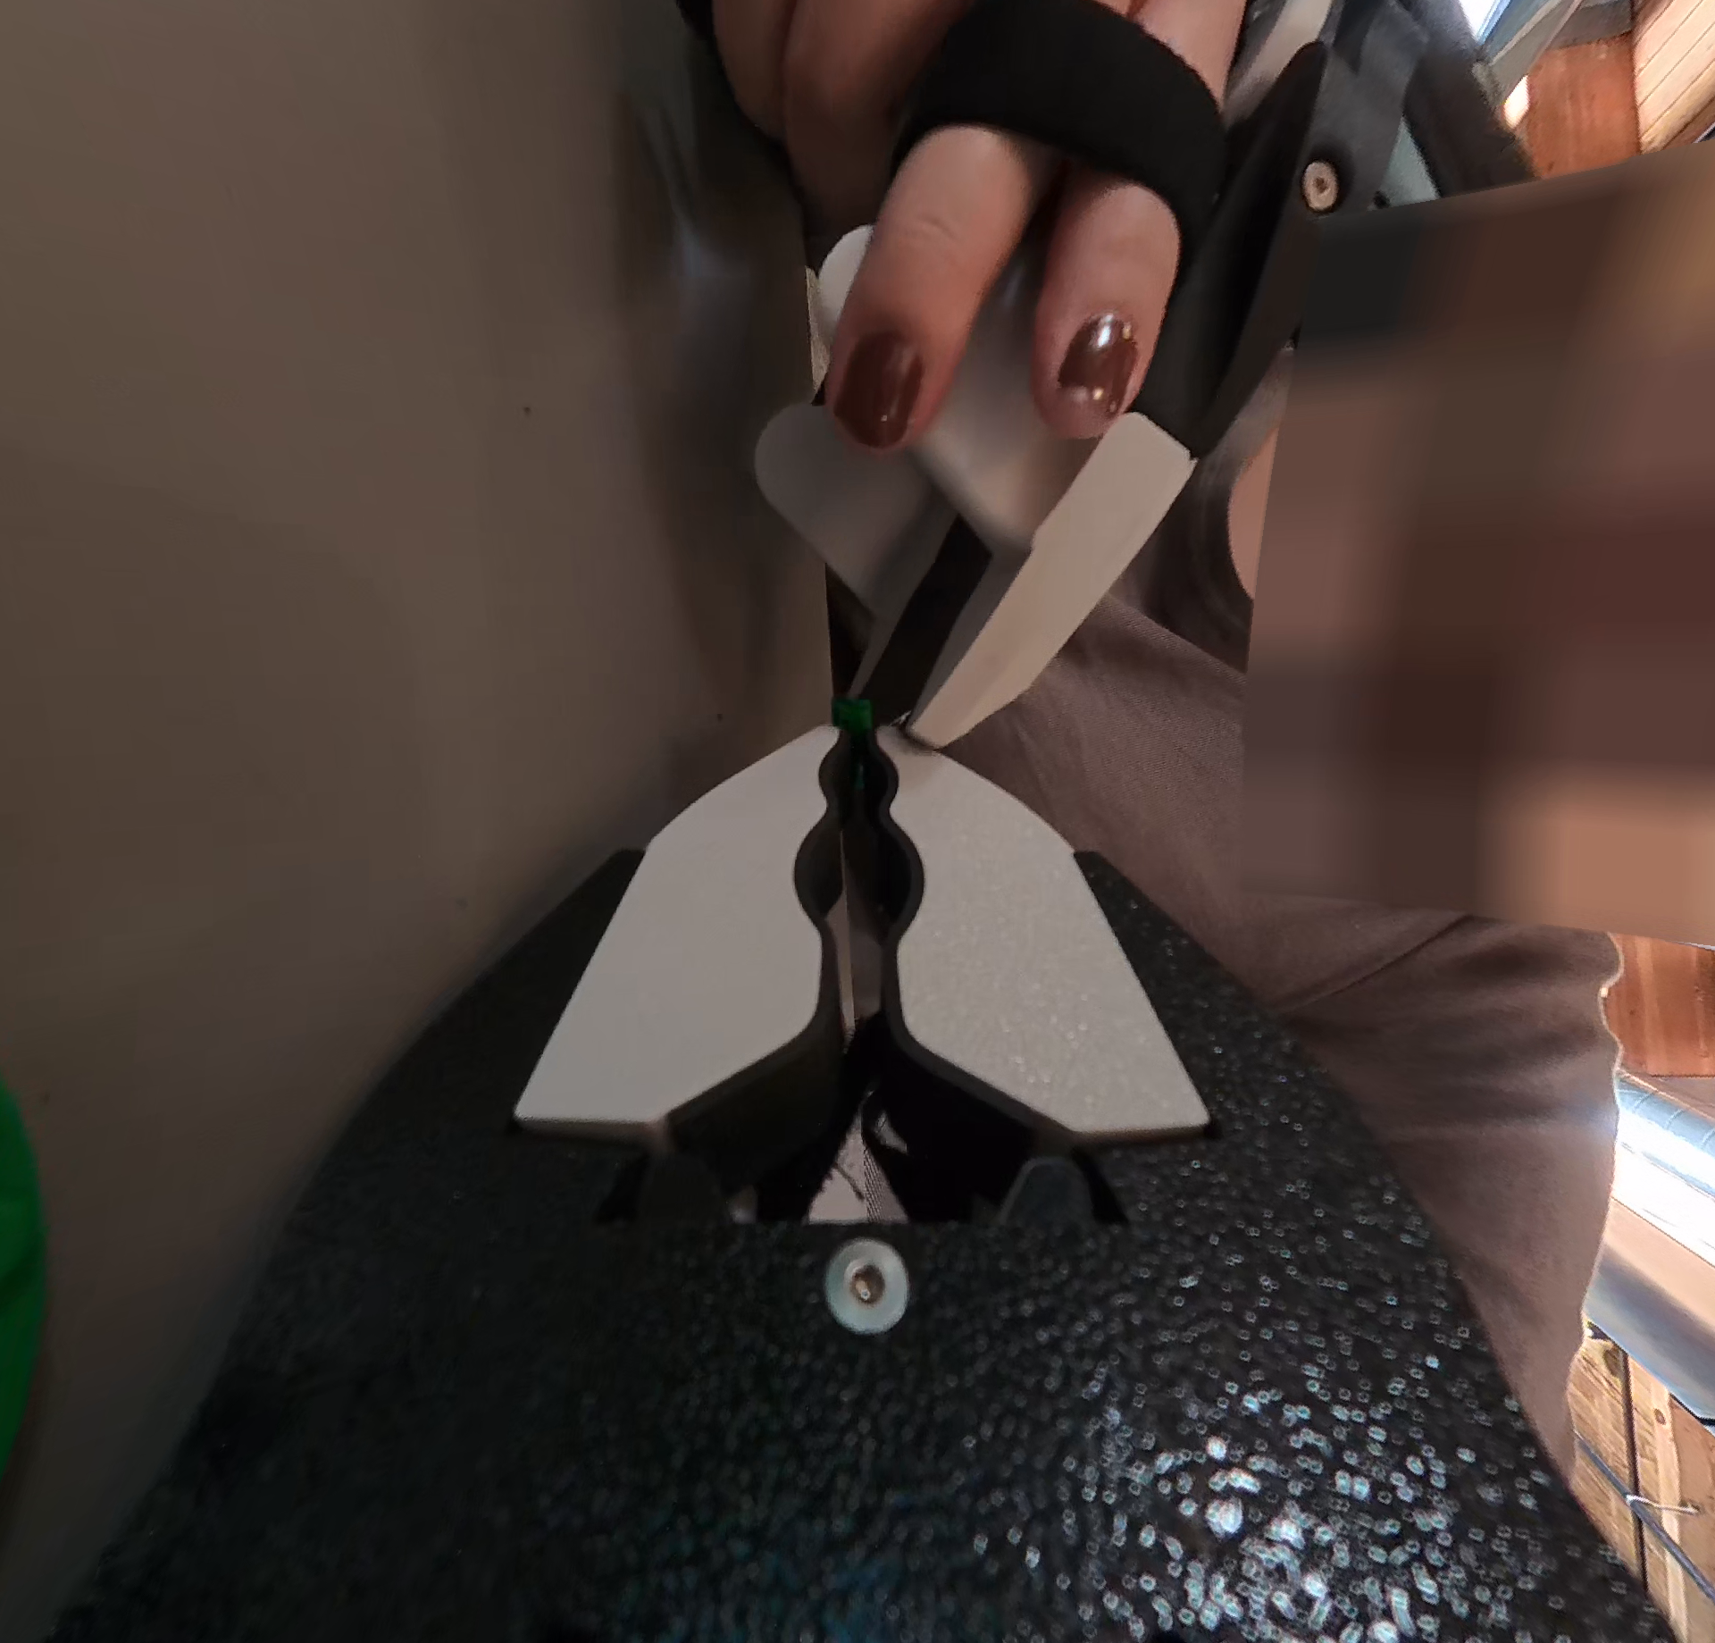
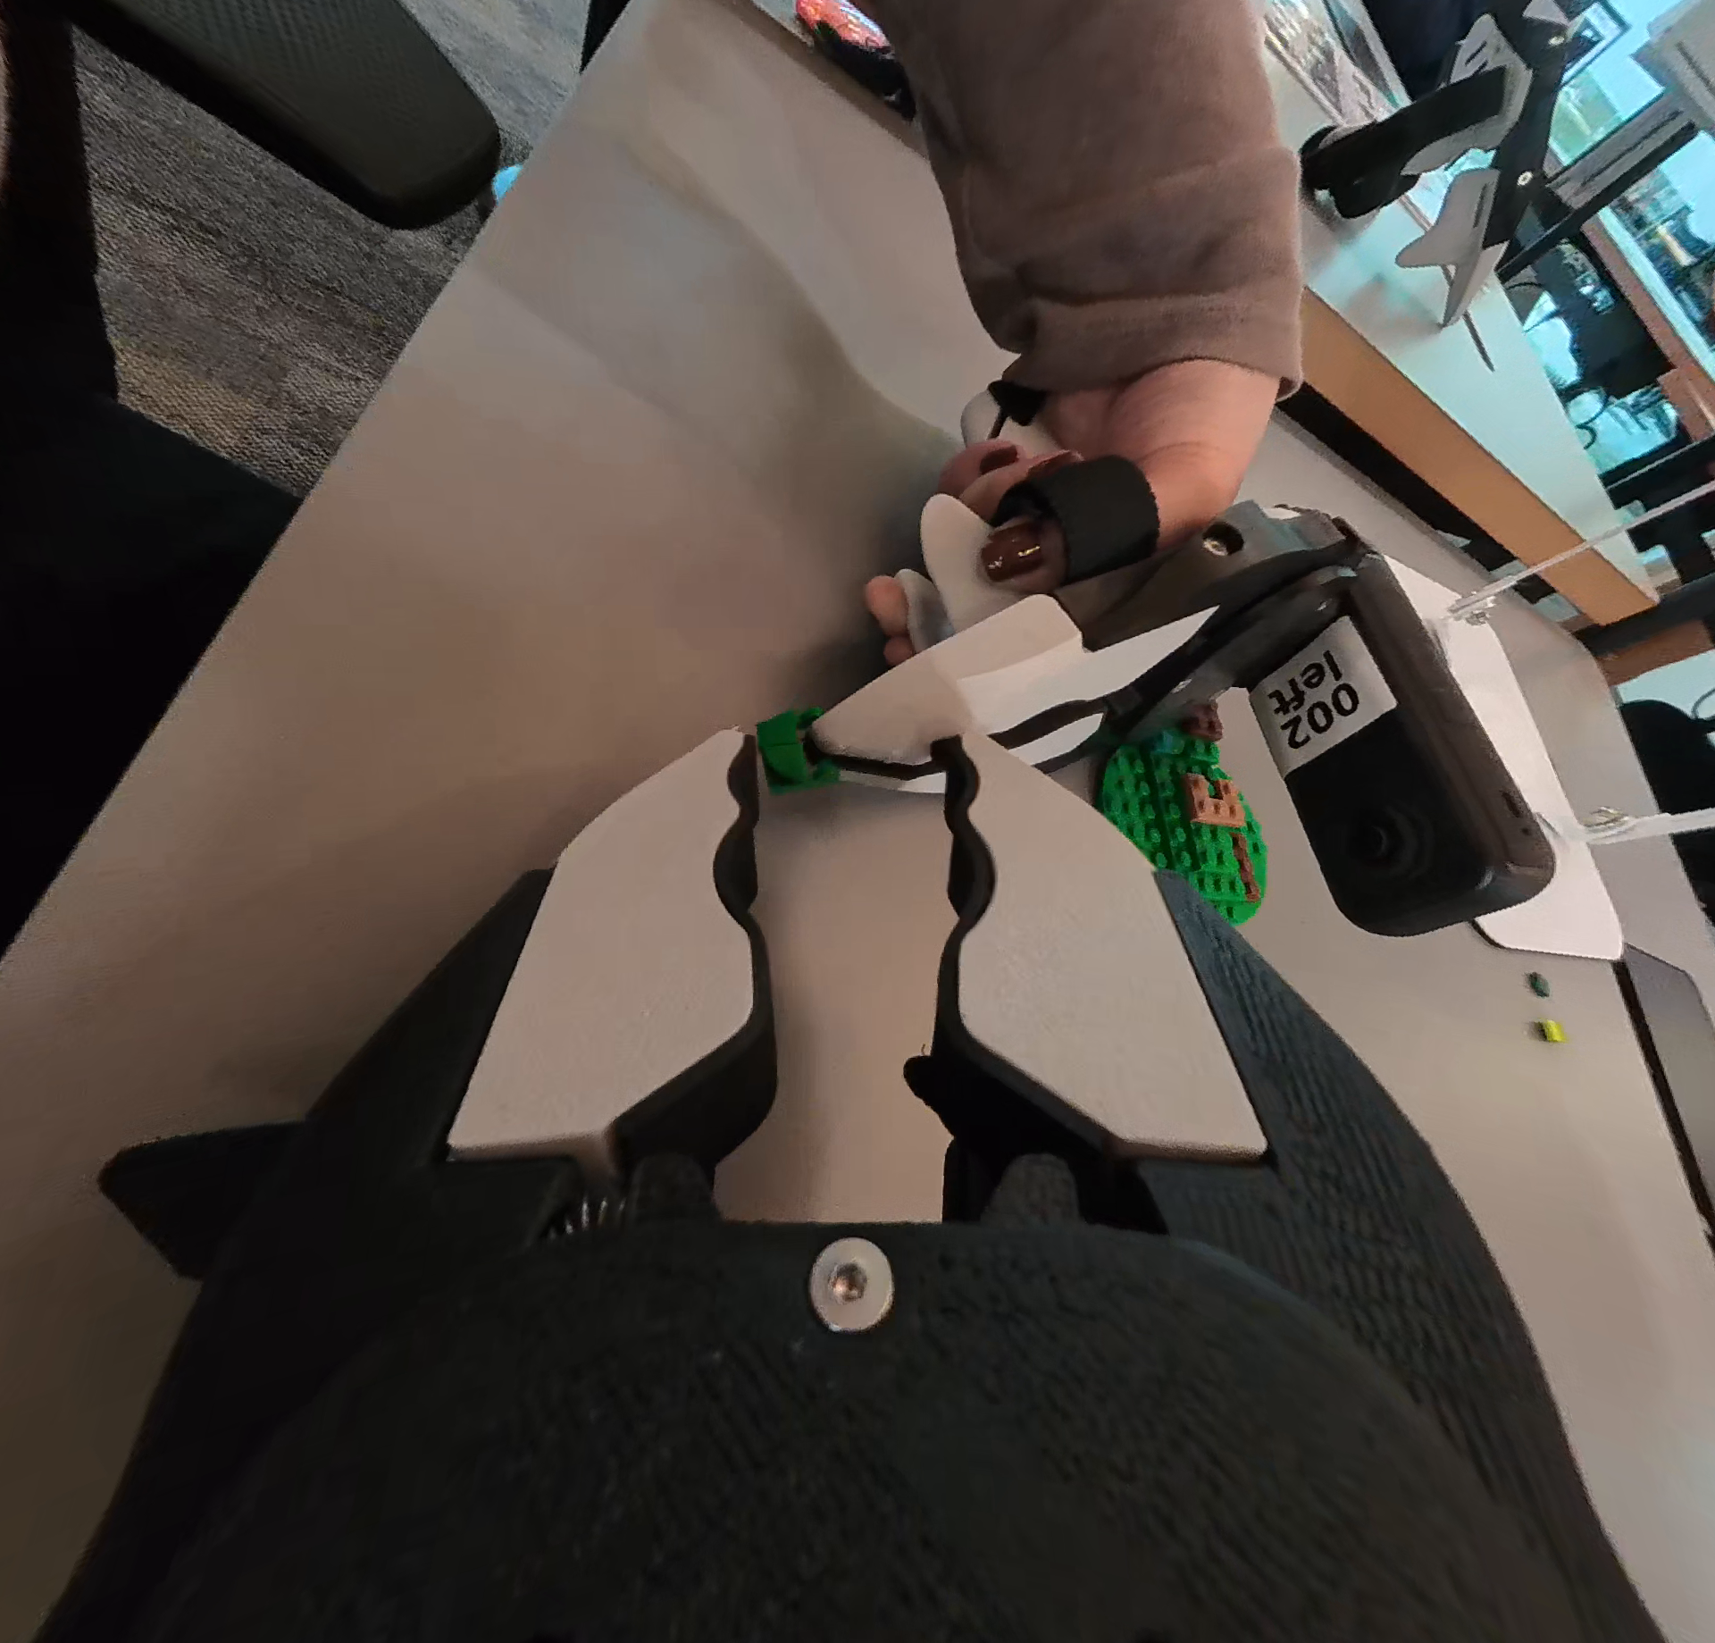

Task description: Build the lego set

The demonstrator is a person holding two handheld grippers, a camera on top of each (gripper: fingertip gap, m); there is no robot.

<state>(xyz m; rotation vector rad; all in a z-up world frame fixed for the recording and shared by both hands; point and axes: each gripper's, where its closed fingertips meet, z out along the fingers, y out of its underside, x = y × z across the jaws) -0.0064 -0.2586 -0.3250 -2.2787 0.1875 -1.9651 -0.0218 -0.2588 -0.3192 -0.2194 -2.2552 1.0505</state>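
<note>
Left wrist view first: the left gripper [image 1: 858,744] is clenched, its jaws nearly together, pinching a small green brick [image 1: 852,715] right at the tips, with only a sliver of green poking out at twelve o'clock. The right gripper [image 1: 905,728] comes down from one o'clock, a hand [image 1: 937,234] working its trigger, and one white finger [image 1: 1002,605] seems to touch the left gripper's tip just beside the brick. Here's the danger, as I read it: that grip is shallow, at the very tips, so a sideways nudge from the incoming finger could twist the brick or pop it loose, and a piece that small would bounce off the table [image 1: 325,392]. Over to the right wrist view: the right gripper [image 2: 849,749] is released, jaws well apart, holding nothing, its left tip just beside the brick [image 2: 789,749], which sits at eleven o'clock in the left gripper's [image 2: 821,735] tips. If these jaws close off-centre they would catch the other gripper's finger instead of the brick. The round green baseplate [image 2: 1174,833] with brown pieces [image 2: 1216,805] lies on the table [image 2: 650,345] at two o'clock, partly hidden under the left gripper's camera [image 2: 1392,782]. Two tiny loose pieces [image 2: 1545,1009] wait at three o'clock.
</note>
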